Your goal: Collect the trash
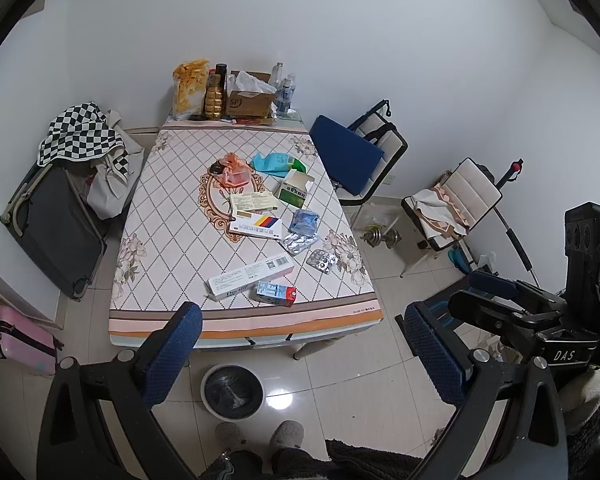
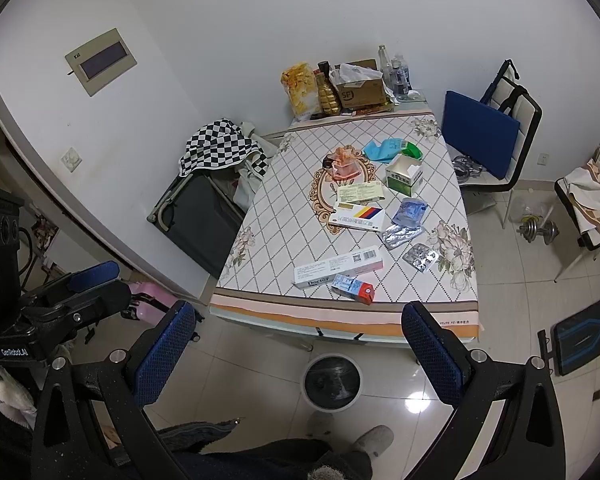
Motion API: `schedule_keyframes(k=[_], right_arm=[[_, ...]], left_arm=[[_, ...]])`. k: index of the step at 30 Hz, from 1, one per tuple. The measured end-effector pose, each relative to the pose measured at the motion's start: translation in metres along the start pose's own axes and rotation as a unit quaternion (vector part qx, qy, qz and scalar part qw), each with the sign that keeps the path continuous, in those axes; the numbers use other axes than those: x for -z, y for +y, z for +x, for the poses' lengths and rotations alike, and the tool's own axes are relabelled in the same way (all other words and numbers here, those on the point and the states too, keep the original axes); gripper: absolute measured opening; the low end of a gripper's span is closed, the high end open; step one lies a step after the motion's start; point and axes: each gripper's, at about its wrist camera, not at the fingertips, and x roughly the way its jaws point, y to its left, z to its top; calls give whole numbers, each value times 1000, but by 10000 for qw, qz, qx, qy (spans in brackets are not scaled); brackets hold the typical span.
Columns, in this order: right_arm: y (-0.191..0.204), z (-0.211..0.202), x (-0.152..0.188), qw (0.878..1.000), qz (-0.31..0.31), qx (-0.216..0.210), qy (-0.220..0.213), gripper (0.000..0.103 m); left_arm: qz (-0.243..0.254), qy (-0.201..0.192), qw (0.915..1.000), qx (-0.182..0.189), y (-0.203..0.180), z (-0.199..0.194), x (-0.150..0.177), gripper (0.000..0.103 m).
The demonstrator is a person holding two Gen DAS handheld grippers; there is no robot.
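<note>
Hovering short of the table's [image 1: 160, 216] near edge, above the tiled floor: left gripper [image 1: 300, 354] and right gripper [image 2: 296, 350], both with blue-padded fingers spread wide, gripping nothing. Sitting on the floor between table and slippers: a round trash bin [image 1: 233, 391] lined with a dark bag. Lying scattered across the patterned tablecloth: a long white Doctor toothpaste box [image 1: 250, 276] touching a small red-and-blue carton [image 1: 276, 293] nearest the edge, two silver blister packs [image 1: 299, 242] to their right, a crumpled blue wrapper [image 1: 304, 222], a medicine box with coloured stripes [image 1: 256, 226], an open green box [image 1: 294, 190], orange plastic [image 1: 232, 170] and teal packaging [image 1: 274, 162] farther back.
</note>
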Motion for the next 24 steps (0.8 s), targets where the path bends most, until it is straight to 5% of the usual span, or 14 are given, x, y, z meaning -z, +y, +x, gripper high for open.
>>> schedule_keyframes(k=[24], right_arm=[[7,4,3,10000,27,-26,27,103]], left_arm=[[-9,15,10000,-7,-3,1,4,103]])
